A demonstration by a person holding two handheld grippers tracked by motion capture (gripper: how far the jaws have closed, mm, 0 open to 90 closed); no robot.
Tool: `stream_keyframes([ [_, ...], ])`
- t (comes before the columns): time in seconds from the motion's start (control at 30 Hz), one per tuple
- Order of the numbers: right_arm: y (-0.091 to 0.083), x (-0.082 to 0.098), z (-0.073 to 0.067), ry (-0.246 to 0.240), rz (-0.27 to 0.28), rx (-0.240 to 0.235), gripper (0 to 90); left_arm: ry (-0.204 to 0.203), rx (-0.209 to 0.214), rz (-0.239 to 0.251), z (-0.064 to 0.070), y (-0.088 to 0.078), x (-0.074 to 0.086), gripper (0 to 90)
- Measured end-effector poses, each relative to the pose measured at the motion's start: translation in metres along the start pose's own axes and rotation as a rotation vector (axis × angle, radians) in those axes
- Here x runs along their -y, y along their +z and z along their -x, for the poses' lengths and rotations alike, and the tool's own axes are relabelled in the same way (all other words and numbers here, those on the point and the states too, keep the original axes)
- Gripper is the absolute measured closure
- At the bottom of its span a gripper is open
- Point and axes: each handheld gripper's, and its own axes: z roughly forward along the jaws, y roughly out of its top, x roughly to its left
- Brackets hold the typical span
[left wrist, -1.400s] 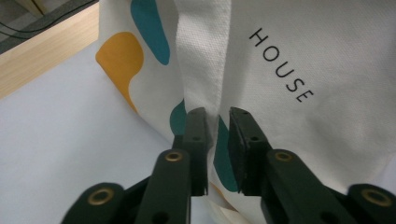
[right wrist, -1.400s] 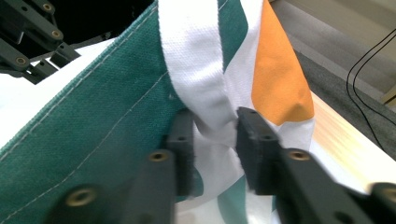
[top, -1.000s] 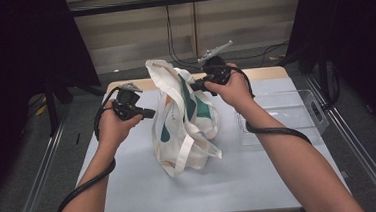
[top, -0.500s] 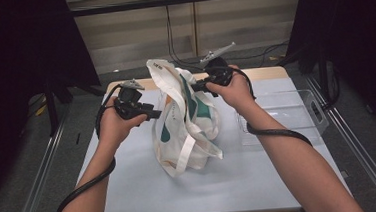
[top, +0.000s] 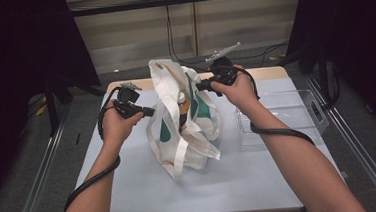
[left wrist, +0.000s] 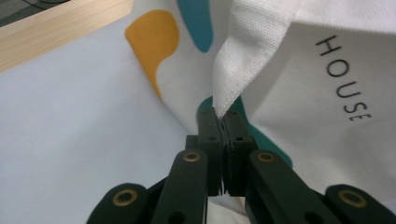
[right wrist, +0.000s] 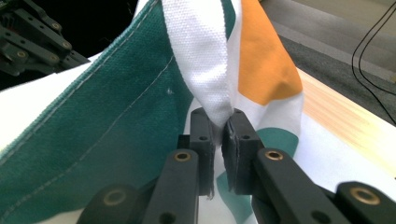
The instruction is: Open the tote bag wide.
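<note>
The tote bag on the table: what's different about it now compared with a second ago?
Little. The left gripper briefly let its fingers open, then closed them again on the tote bag, pinching its white fabric edge. The right gripper stayed clamped on the bag's white strap. Both hands, the upright bag and the clear tray kept their places.

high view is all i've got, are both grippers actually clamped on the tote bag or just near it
Observer: Yes. The left gripper is shut on a fold of the tote bag's white cloth; it let go and re-closed just now.
Operator: and the right one
Observer: The right gripper pinches a white strap between its pads.
Operator: any print on the bag i can't read from here
Observer: The left gripper view shows the word HOUSE in black letters.
</note>
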Motion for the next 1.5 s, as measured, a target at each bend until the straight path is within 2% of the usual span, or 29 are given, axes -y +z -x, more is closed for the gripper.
stream_keyframes([
  [0.1, 0.0, 0.005, 0.005, 0.018, -0.005, 0.005, 83.0, -0.007, 0.0, -0.018, -0.009, 0.0, 0.003, 88.2],
  [0.17, 0.001, 0.009, 0.009, 0.028, -0.006, 0.005, 83.0, -0.019, -0.017, -0.026, -0.013, 0.001, 0.005, 88.2],
  [0.23, 0.001, 0.013, 0.013, 0.045, -0.013, 0.012, 83.0, -0.039, -0.013, -0.026, -0.015, 0.003, 0.007, 88.2],
  [0.27, 0.001, 0.015, 0.015, 0.049, -0.013, 0.013, 83.0, -0.024, -0.022, -0.041, -0.017, 0.003, 0.009, 88.2],
  [0.33, 0.0, 0.02, 0.019, 0.06, -0.025, 0.023, 83.0, -0.042, -0.015, -0.047, -0.02, 0.004, 0.012, 88.2],
  [0.37, 0.0, 0.022, 0.021, 0.065, -0.027, 0.026, 83.0, -0.038, -0.027, -0.05, -0.021, 0.005, 0.014, 88.2],
  [0.4, 0.0, 0.024, 0.022, 0.066, -0.029, 0.03, 83.0, -0.056, -0.021, -0.047, -0.022, 0.006, 0.015, 88.2],
  [0.43, 0.0, 0.025, 0.024, 0.069, -0.03, 0.032, 82.9, -0.048, -0.023, -0.064, -0.024, 0.007, 0.017, 88.2],
  [0.53, 0.0, 0.029, 0.027, 0.081, -0.034, 0.04, 82.9, -0.055, -0.025, -0.072, -0.027, 0.01, 0.021, 88.2],
  [0.63, 0.001, 0.032, 0.029, 0.083, -0.032, 0.038, 82.9, -0.056, -0.051, -0.088, -0.03, 0.013, 0.023, 88.3],
  [0.73, 0.002, 0.034, 0.031, 0.093, -0.038, 0.044, 82.9, -0.084, -0.047, -0.088, -0.033, 0.015, 0.027, 88.3],
  [0.77, 0.002, 0.034, 0.031, 0.094, -0.038, 0.042, 82.9, -0.067, -0.048, -0.103, -0.035, 0.013, 0.027, 88.2],
  [0.83, 0.001, 0.035, 0.032, 0.096, -0.046, 0.049, 82.9, -0.071, -0.054, -0.104, -0.037, 0.011, 0.029, 88.2],
  [0.9, 0.0, 0.036, 0.033, 0.101, -0.049, 0.047, 82.5, -0.087, -0.031, -0.077, -0.037, 0.009, 0.03, 88.0],
  [1.0, -0.001, 0.035, 0.032, 0.093, -0.055, 0.055, 81.0, -0.061, -0.023, -0.069, -0.033, 0.005, 0.026, 87.5],
  [1.07, -0.001, 0.035, 0.03, 0.089, -0.058, 0.051, 79.6, -0.058, -0.028, -0.064, -0.03, 0.002, 0.024, 85.5],
  [1.13, -0.001, 0.034, 0.028, 0.079, -0.064, 0.058, 77.2, -0.064, -0.015, -0.06, -0.028, 0.0, 0.023, 78.0],
  [1.17, -0.001, 0.033, 0.027, 0.069, -0.067, 0.058, 76.2, -0.051, -0.009, -0.068, -0.028, -0.001, 0.023, 77.1],
  [1.23, -0.001, 0.033, 0.024, 0.056, -0.082, 0.068, 73.0, -0.066, -0.012, -0.058, -0.025, -0.003, 0.023, 69.7],
  [1.3, -0.001, 0.032, 0.022, 0.051, -0.097, 0.067, 68.6, -0.056, -0.013, -0.062, -0.024, -0.006, 0.022, 67.8],
  [1.33, -0.002, 0.032, 0.021, 0.049, -0.103, 0.073, 67.3, -0.071, -0.014, -0.046, -0.022, -0.008, 0.021, 65.8],
  [1.37, -0.002, 0.032, 0.02, 0.045, -0.107, 0.073, 64.8, -0.054, -0.017, -0.054, -0.022, -0.011, 0.021, 64.4],
  [1.5, -0.007, 0.03, 0.018, 0.041, -0.111, 0.073, 62.1, -0.054, -0.023, -0.029, -0.015, -0.018, 0.016, 61.0],
])
